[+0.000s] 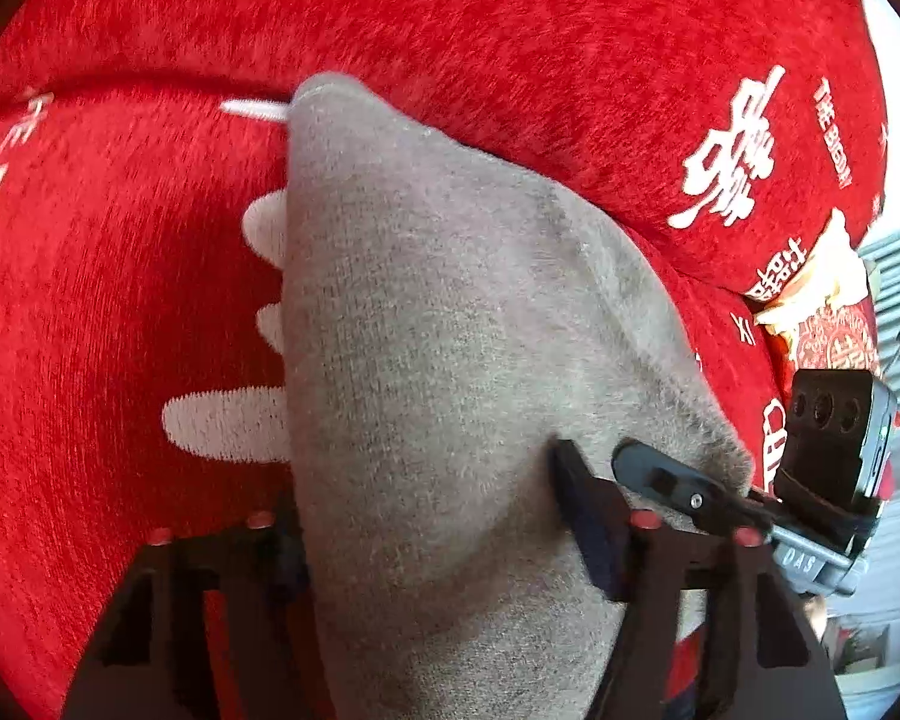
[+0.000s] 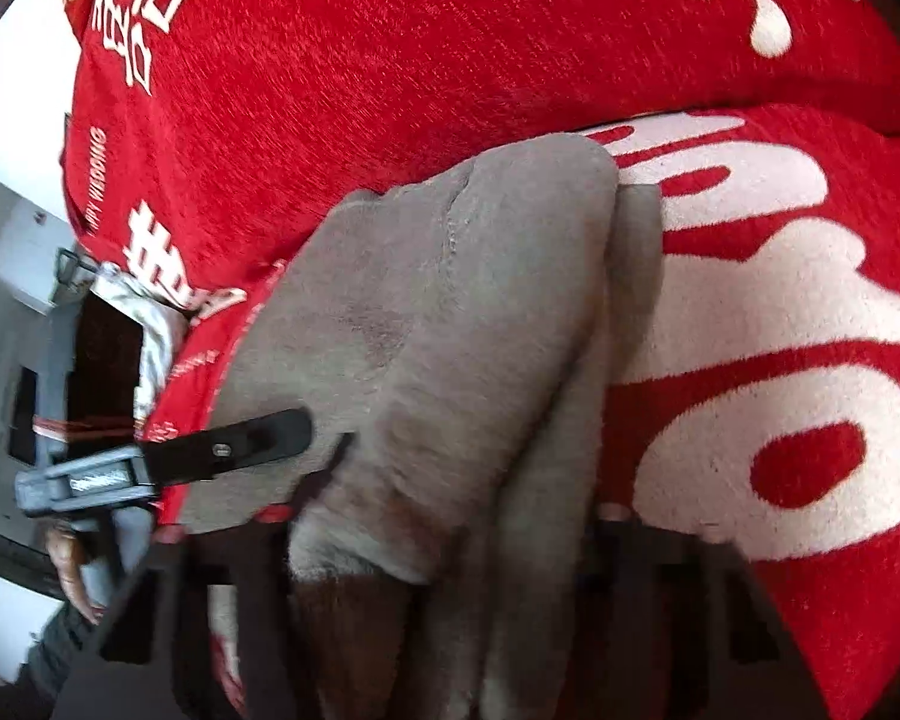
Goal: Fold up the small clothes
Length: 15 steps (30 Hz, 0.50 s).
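Observation:
A small grey-brown knitted garment (image 1: 438, 360) lies draped over red fabric and fills the middle of both views; it also shows in the right wrist view (image 2: 450, 348). My left gripper (image 1: 438, 540) is shut on the garment's near edge, and the cloth bunches between its fingers. My right gripper (image 2: 444, 534) is shut on the garment's other edge, with the cloth folded over its fingers. The right gripper's finger (image 1: 678, 480) shows in the left wrist view, pressed against the garment. The left gripper's finger (image 2: 234, 450) shows in the right wrist view at the garment's left edge.
A red chenille cover (image 1: 510, 30) with white characters and lettering lies under the garment and rises as a cushion behind it (image 2: 390, 60). A red and gold packet (image 1: 822, 312) sits at the right. White and grey furniture (image 2: 12, 240) stands at the left.

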Motion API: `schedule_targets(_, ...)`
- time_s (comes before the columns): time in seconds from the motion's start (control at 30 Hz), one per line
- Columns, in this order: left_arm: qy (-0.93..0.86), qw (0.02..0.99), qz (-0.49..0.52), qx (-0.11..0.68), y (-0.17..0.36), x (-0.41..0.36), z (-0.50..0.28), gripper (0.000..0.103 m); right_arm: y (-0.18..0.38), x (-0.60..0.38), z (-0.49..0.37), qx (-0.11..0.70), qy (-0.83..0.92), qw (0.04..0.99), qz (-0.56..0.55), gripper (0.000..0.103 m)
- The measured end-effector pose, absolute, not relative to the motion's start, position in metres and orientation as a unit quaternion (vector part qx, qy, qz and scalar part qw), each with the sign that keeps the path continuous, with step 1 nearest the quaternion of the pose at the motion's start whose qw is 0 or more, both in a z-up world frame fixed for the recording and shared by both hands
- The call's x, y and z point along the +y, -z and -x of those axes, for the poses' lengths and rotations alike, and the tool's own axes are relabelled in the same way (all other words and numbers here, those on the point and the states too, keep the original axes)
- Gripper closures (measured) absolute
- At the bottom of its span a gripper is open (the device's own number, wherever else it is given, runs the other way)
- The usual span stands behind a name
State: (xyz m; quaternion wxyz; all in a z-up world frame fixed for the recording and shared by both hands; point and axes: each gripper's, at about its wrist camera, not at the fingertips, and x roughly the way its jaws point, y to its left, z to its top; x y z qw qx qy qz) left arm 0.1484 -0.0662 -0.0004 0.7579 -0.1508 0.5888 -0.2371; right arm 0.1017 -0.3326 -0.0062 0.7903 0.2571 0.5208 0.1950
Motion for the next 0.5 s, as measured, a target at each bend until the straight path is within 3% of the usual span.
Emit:
schedule_targets(0.2, 0.222, 0.801, 0.066, 0.552, -0.023, -0.084, -0.129, 0.056, -0.014, -0.32, -0.092, 0.501, -0.185, 0.819, -0.211, 0.058)
schedule_targets(0.5, 0.212, 0.819, 0.047, 0.531, -0.033, -0.072, -0.099, 0.057, -0.036, -0.302, -0.07, 0.491, -0.189, 0.834, -0.168, 0.058)
